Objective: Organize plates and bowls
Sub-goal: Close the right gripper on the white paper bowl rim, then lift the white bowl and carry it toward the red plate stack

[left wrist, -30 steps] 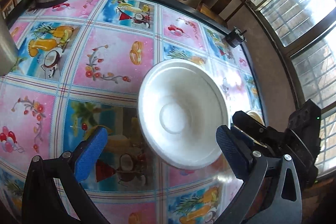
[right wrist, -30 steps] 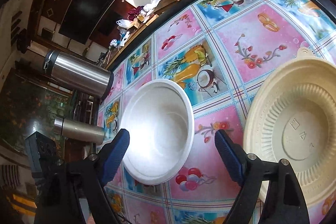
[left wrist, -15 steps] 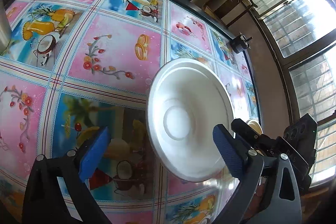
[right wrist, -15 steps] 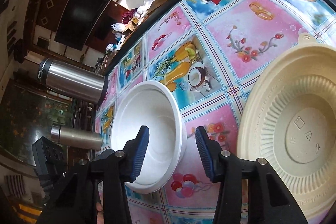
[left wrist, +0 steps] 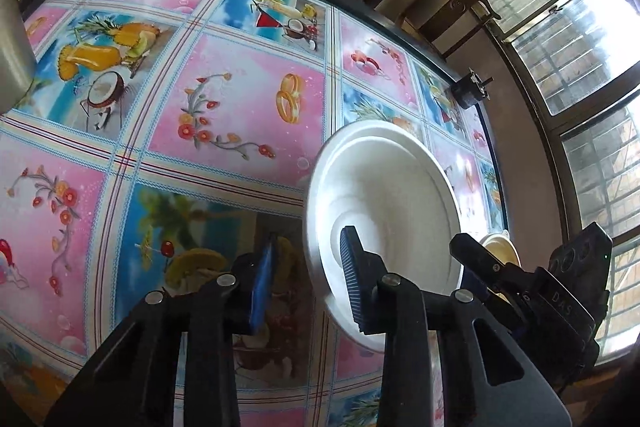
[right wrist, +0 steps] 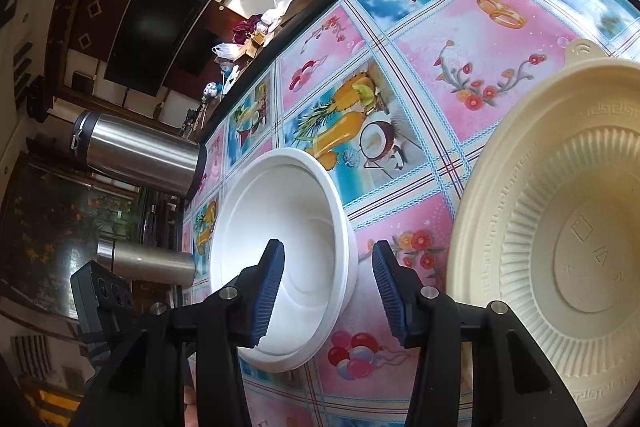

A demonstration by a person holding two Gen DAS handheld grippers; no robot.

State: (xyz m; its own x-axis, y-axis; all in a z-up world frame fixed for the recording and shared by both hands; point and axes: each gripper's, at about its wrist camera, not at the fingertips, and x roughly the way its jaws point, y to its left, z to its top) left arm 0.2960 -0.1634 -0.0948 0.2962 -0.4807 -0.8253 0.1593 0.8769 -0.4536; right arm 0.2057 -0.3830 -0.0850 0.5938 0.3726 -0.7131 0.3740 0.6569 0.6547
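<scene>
**Both grippers at the rim of the white bowl**

On the table (left wrist: 248, 115), with its cloth of pink and blue fruit and flower squares, sits a white bowl (left wrist: 396, 187), the thing both grippers meet at. The left gripper (left wrist: 308, 279) straddles the bowl's near-left rim: one blue pad lies inside the bowl, the other outside over the cloth. Its jaws have just been closing, with the rim between them, and stand narrow; whether the pads already press on the rim I cannot tell.

The right gripper (right wrist: 328, 283) straddles the bowl's opposite rim, one pad inside, one outside over the pink square. Its jaws have also been closing and now stand partly spread, with clear gaps on both sides of the rim, so nothing is pinched.

Just beyond the bowl on the right gripper's side rests a cream ribbed plate (right wrist: 560, 227), apart from the bowl. Past the bowl's other side stand two steel flasks (right wrist: 136, 155).
</scene>
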